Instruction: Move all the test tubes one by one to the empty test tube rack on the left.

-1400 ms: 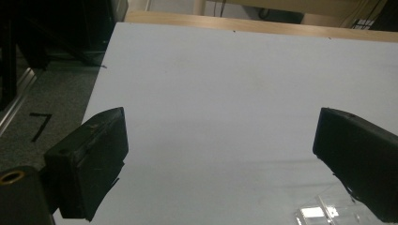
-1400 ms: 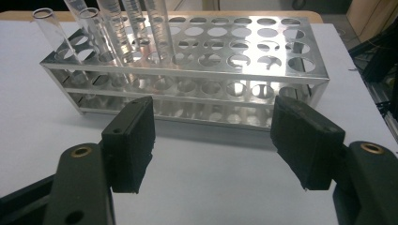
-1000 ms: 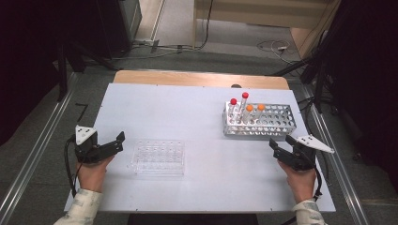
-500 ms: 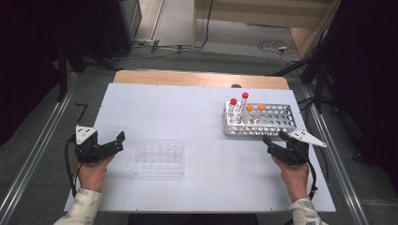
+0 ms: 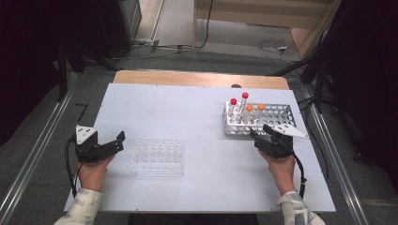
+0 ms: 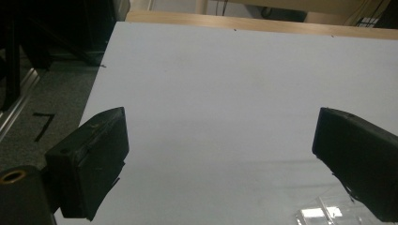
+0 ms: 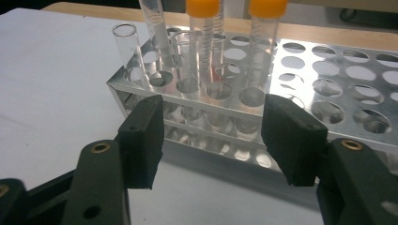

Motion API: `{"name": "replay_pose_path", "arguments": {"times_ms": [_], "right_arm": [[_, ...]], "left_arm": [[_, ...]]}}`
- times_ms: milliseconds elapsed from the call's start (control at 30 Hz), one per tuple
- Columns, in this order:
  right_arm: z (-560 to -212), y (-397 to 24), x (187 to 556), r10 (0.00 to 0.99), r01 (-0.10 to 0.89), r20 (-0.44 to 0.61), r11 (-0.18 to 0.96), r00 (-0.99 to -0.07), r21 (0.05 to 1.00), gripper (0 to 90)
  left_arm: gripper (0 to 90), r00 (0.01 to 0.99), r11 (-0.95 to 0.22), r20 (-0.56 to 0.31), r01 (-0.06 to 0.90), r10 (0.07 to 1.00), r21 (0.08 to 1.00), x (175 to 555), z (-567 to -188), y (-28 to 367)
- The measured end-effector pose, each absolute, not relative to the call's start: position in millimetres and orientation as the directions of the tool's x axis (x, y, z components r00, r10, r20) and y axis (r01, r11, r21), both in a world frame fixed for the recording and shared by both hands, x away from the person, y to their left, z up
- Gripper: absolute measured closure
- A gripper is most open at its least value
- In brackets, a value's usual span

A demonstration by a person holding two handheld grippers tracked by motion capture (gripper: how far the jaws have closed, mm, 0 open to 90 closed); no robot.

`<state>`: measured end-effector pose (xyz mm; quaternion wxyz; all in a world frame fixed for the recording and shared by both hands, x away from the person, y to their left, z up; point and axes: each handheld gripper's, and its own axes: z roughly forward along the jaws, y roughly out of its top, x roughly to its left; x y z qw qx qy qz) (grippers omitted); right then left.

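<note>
Reaching toward metal rack (image 5: 277, 117) at right of high view, right gripper (image 5: 259, 134) moved closer than second ago; jaws just closing partly, nothing gripped. Capped tubes (image 7: 202, 42) stand directly ahead; pickup likely next. Left gripper (image 5: 118, 139) open, empty, beside clear tray (image 5: 158, 157).

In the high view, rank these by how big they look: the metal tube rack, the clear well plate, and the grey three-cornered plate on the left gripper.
1. metal tube rack, widest of the three.
2. clear well plate, smaller than the rack though nearer the camera.
3. grey three-cornered plate on the left gripper, plainly the smallest.
</note>
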<state>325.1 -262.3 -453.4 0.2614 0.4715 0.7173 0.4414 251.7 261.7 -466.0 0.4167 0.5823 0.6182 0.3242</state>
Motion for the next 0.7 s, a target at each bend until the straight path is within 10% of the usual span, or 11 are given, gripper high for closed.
{"name": "replay_pose_path", "arguments": {"times_ms": [700], "right_arm": [[-459.3, -233.7, 356.4, 0.908, 0.435, 0.046, 0.155, -0.416, 0.887, 67.4]], "left_arm": [[5.1, 0.021, 0.112, -0.136, 0.447, 0.991, 0.888, 251.1, -465.8, 261.9]]}}
